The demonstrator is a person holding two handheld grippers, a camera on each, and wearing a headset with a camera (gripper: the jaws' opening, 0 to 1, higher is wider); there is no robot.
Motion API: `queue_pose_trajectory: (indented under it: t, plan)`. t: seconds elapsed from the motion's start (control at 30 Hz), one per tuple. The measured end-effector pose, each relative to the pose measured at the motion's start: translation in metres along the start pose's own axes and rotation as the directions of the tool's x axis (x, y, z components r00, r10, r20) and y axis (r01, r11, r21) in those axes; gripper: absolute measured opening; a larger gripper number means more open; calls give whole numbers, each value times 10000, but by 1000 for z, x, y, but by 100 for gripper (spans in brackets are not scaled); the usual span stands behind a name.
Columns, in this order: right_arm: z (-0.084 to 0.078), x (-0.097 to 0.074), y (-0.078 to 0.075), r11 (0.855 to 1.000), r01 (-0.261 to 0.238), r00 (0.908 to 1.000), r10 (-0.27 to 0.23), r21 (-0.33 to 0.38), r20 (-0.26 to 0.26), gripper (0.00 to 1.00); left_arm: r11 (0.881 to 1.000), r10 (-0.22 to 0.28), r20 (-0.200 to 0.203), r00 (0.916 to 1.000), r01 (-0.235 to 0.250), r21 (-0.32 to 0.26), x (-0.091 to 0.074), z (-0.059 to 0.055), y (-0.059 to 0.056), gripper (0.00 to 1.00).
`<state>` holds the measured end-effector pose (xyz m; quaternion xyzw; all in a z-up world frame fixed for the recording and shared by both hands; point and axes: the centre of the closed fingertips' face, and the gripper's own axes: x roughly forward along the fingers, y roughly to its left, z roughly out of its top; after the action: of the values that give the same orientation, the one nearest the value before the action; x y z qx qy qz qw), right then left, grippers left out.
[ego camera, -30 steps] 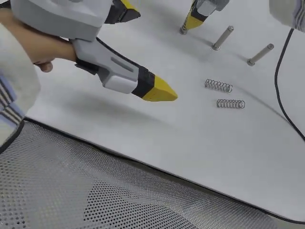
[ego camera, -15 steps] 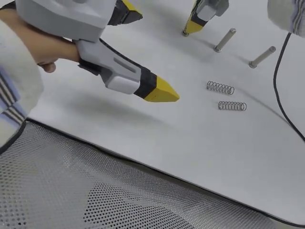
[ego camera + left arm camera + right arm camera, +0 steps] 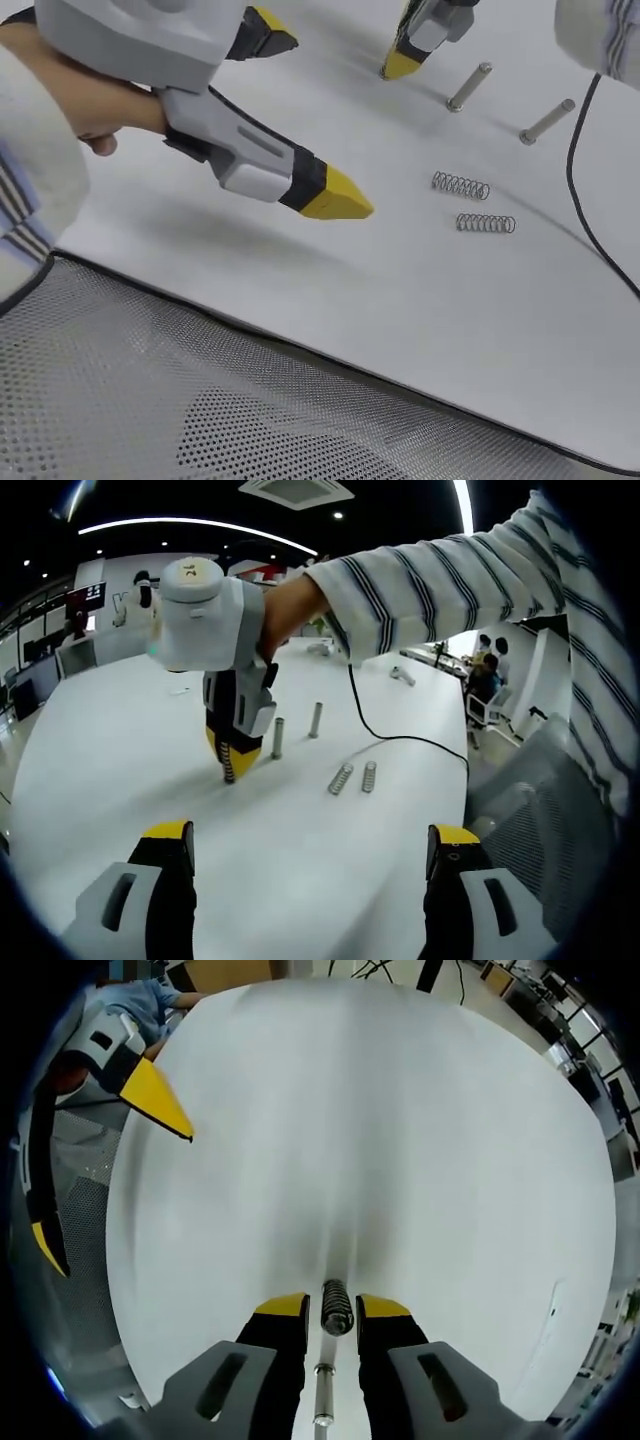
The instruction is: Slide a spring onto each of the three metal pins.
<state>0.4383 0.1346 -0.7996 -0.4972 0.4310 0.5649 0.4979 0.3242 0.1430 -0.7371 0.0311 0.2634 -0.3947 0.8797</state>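
The table (image 3: 300, 290) is carrying a spring (image 3: 460, 185) just beside a second spring (image 3: 486, 223), near a pin (image 3: 468, 86) and a second pin (image 3: 546, 119) standing bare. A third pin (image 3: 321, 1398) is standing inside a third spring (image 3: 335, 1310), and a cable (image 3: 578, 190) is trailing across it.

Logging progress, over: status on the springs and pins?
Left hand-held gripper open, idle. Right hand-held gripper shut on spring, around pin. Two springs loose, two pins bare. Nothing blocking.

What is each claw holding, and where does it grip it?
The right claw pinches a spring by the sides of its coils. The left claw is open and empty.
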Motion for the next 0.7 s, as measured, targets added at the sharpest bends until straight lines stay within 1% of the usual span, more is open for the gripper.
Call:
queue_pose_trajectory:
  t: [0.23, 0.43, 0.53, 0.7]
  plan:
    - [0, -10, 0, 9998, 122, 9997, -125, 158, 204, 17, 10000, -32, 31, 10000, 32, 13, 0, 2, -1, 94]
    - [1, -24, 3, 9985, 264, 9972, -296, 477, 681, 17, 10000, -36, -31, 10000, 36, 40, -1, 3, -2, 94]
    - [-2, -33, 5, 9972, 363, 9948, -423, 656, 923, 17, 10000, -37, -39, 10000, 37, 64, -2, 4, -3, 94]
    - [-13, -48, 13, 9934, 482, 9898, -615, 1040, 1285, 17, 9999, -57, -93, 9999, 58, 109, -3, 5, -4, 94]
